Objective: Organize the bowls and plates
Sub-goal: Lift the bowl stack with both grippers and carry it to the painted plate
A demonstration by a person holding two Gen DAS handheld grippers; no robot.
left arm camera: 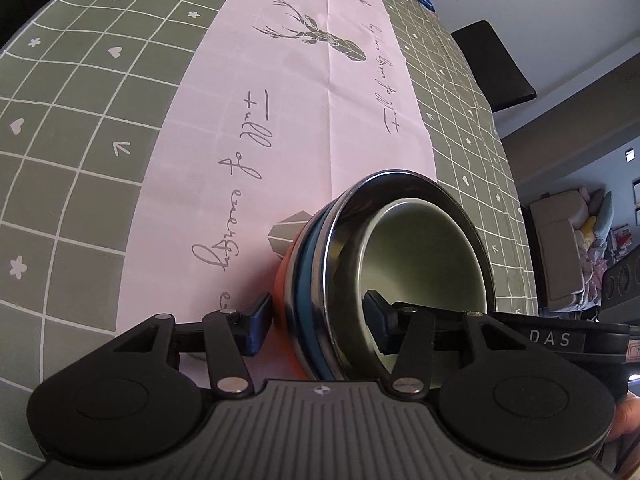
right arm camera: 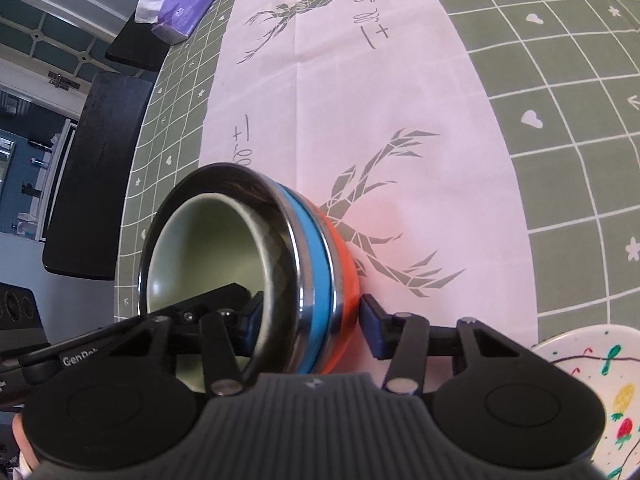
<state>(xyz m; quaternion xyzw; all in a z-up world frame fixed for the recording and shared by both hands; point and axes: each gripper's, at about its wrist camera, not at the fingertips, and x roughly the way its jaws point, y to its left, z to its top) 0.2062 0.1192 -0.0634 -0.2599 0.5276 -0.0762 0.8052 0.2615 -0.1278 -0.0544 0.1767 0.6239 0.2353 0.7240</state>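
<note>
Orange at the bottom, then blue, then polished steel, with a pale green ceramic bowl nested innermost: we have a stack of bowls (left arm camera: pixel 320 280) resting on the pink table runner printed with grey deer and script (left arm camera: pixel 280 92), close to the near edge of the table. We straddle the stack's wall from two opposite sides. Our left gripper (left arm camera: pixel 316 328) has one blue-padded finger outside against the orange bowl and the other inside the green bowl; the pads look to be at the wall, but we cannot tell whether they press on it. Our right gripper (right arm camera: pixel 312 320) sits likewise on the far side of the stack (right arm camera: pixel 280 248), inner finger in the green bowl, outer pad just beside the orange one with a thin gap showing, so it is not clamped. Beneath the runner lies the olive green gridded tablecloth (left arm camera: pixel 80 120). Near our right gripper sits a white plate painted with fruit (right arm camera: pixel 592 384). A purple tissue pack (right arm camera: pixel 180 8) lies at the far edge, beside black benches (right arm camera: pixel 96 168).
</note>
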